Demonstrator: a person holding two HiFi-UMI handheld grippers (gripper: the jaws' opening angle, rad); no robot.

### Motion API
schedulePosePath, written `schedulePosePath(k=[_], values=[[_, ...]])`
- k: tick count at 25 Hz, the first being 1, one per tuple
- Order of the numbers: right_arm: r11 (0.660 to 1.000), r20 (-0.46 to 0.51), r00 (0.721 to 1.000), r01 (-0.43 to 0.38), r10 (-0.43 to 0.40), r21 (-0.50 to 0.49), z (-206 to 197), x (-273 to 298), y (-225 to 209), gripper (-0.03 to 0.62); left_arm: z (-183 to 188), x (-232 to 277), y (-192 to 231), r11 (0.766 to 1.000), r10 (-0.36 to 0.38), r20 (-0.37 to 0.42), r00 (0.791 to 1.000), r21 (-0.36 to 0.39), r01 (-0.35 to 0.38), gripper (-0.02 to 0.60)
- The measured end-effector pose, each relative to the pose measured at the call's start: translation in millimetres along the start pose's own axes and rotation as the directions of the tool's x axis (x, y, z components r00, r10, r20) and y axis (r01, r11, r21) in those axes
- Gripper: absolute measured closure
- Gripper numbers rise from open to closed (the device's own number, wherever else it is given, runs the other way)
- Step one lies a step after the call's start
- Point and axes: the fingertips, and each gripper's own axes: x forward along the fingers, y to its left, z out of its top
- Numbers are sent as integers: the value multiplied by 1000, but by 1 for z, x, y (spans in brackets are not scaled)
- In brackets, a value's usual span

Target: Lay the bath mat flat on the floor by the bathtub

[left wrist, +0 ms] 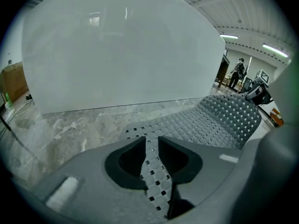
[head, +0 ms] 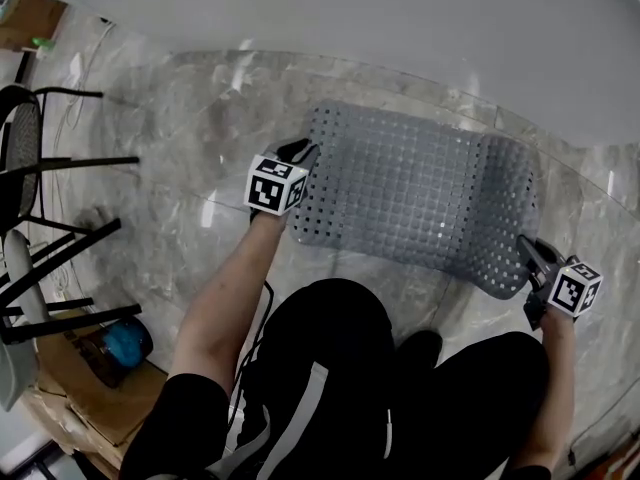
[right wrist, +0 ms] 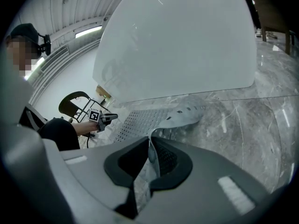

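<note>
**Head view.** The bath mat (head: 410,193) lies at frame centre on the marble floor (head: 180,118), just below the white bathtub (head: 400,28). Its long axis runs left to right, parallel to the tub wall. The left gripper (head: 298,154) meets the mat's left short edge. The right gripper (head: 530,252) meets its lower-right corner. The right end is humped off the floor.

**Left gripper view.** The jaws are pinching a perforated strip of mat edge. The mat extends away toward the upper right.

**Right gripper view.** The jaws are clamped on a thin, upturned fold of mat. The mat runs away toward the upper left.

**Assessment.** The mat lies between the two grippers. Flattening probably requires drawing the right end outward along the long axis, then lowering it.
</note>
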Motion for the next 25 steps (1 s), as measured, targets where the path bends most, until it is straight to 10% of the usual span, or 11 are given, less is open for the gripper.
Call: schedulePosePath(k=[10, 18, 25], values=[[1000, -10, 1000, 6, -6, 9, -2, 3, 7, 572, -78, -6, -48, 995, -78, -106, 991, 46, 84, 492], [1000, -22, 1000, 5, -5, 4, -1, 10, 8, 572, -164, -29, -61, 1000, 10, -189, 982, -7, -12, 495], [1000, -37, 999, 9, -10, -28, 3, 14, 12, 572, -168, -15, -57, 999, 9, -198, 980, -41, -17, 497]])
